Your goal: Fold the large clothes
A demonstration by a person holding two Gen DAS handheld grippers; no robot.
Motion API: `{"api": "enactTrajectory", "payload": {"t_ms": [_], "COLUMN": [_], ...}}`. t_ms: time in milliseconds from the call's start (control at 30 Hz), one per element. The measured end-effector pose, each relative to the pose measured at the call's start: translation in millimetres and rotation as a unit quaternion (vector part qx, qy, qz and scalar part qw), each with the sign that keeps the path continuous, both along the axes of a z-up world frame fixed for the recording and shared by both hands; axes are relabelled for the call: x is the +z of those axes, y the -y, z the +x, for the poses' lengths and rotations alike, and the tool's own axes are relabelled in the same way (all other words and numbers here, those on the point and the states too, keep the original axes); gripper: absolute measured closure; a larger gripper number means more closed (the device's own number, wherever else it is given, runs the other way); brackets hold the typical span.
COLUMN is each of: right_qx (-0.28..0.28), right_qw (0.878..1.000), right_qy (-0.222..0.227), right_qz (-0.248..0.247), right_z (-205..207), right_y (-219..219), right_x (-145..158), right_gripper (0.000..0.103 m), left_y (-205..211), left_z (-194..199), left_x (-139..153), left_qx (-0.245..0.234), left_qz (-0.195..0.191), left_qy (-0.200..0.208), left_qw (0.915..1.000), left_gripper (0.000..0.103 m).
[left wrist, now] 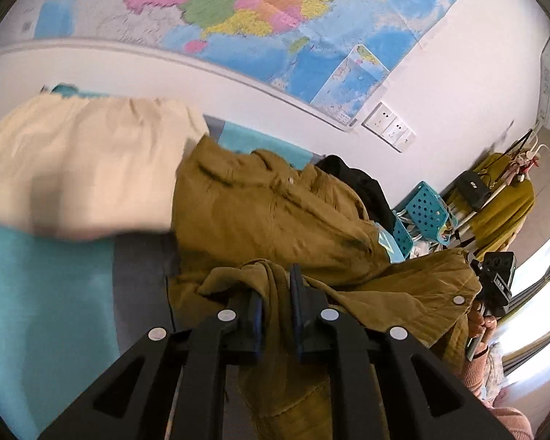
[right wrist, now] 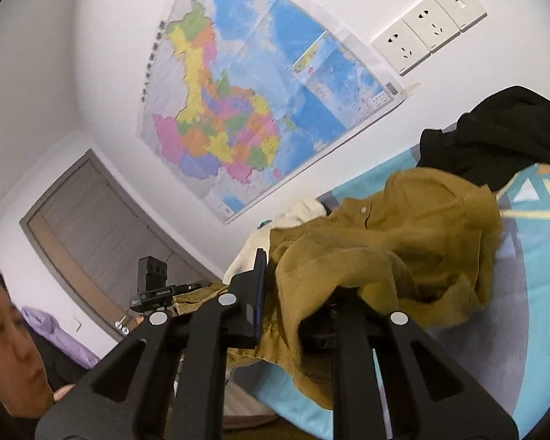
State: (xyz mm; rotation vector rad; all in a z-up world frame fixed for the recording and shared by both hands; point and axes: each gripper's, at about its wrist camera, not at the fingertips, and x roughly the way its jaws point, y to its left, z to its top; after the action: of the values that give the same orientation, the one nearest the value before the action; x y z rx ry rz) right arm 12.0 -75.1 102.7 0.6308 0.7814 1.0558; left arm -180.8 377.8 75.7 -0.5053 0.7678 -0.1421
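An olive-brown jacket (left wrist: 275, 212) lies bunched on the bed and is lifted at two places. My left gripper (left wrist: 277, 293) is shut on a fold of its fabric, which rises between the two dark pads. In the right wrist view the same jacket (right wrist: 403, 234) drapes over my right gripper (right wrist: 293, 293), which is shut on the cloth. Its left finger (right wrist: 260, 282) shows; the right one is hidden under fabric. A cream garment (left wrist: 84, 161) lies left of the jacket, and a black garment (right wrist: 495, 139) lies behind it.
The bed has a teal and grey cover (left wrist: 36, 293). A large map (left wrist: 256, 18) and wall sockets (right wrist: 429, 25) are on the white wall. Teal perforated baskets (left wrist: 427, 209) and a clothes rack (left wrist: 502, 190) stand at right. A door (right wrist: 91, 220) is at left, with a person close by.
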Motion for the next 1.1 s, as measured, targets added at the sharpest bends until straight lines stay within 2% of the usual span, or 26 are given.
{"api": "enactTrajectory", "payload": {"t_ms": [200, 333, 367, 600, 700, 733, 767, 833, 933, 967, 1000, 1067, 1100], "right_qx": [-0.028, -0.048, -0.054, -0.057, -0.067, -0.073, -0.076, -0.084, -0.083, -0.078, -0.075, -0.072, -0.069], "right_qw": [0.998, 0.995, 0.994, 0.985, 0.980, 0.977, 0.974, 0.971, 0.973, 0.975, 0.977, 0.981, 0.984], "right_qy": [-0.048, -0.079, -0.092, -0.153, -0.181, -0.193, -0.204, -0.216, -0.205, -0.196, -0.187, -0.170, -0.157], "right_qz": [0.005, -0.024, -0.027, -0.048, -0.056, -0.058, -0.059, -0.057, -0.062, -0.066, -0.067, -0.064, -0.056], "right_z": [63.3, 110.2, 121.4, 177.8, 196.3, 201.9, 207.0, 211.1, 210.9, 208.9, 206.7, 202.6, 200.6], "right_y": [-4.2, -14.9, -17.6, -35.0, -40.7, -41.9, -43.4, -44.8, -48.1, -49.7, -49.7, -48.6, -46.0], "right_x": [-10.1, -29.6, -36.2, -81.3, -99.7, -106.5, -113.9, -121.3, -122.4, -119.8, -116.9, -109.1, -102.8], "right_gripper": [0.086, 0.086, 0.086, 0.082, 0.082, 0.077, 0.073, 0.059, 0.048, 0.046, 0.042, 0.033, 0.030], "left_y": [-14.5, -18.3, -19.2, -47.4, -61.3, -65.8, -69.7, -76.5, -90.2, -91.2, -91.0, -89.5, -88.4], "left_z": [60.2, 104.3, 117.5, 182.0, 199.7, 203.7, 206.6, 209.3, 201.9, 197.2, 188.2, 165.3, 156.7], "left_x": [28.8, 31.9, 30.1, -6.4, -25.7, -31.2, -34.6, -40.1, -43.5, -41.5, -35.5, -18.8, -13.0], "left_qx": [0.010, 0.016, 0.014, 0.032, 0.037, 0.039, 0.037, 0.032, 0.023, 0.025, 0.024, 0.038, 0.041], "left_qz": [0.008, 0.018, 0.025, 0.014, -0.004, -0.014, -0.024, -0.048, -0.103, -0.104, -0.093, -0.054, -0.043], "left_qy": [-0.017, -0.045, -0.054, -0.127, -0.151, -0.157, -0.158, -0.160, -0.140, -0.130, -0.111, -0.061, -0.041], "left_qw": [0.9998, 0.9987, 0.9981, 0.9913, 0.9877, 0.9868, 0.9865, 0.9855, 0.9845, 0.9857, 0.9891, 0.9959, 0.9974], "left_gripper": [0.088, 0.088, 0.088, 0.085, 0.083, 0.083, 0.082, 0.078, 0.073, 0.070, 0.057, 0.039, 0.038]}}
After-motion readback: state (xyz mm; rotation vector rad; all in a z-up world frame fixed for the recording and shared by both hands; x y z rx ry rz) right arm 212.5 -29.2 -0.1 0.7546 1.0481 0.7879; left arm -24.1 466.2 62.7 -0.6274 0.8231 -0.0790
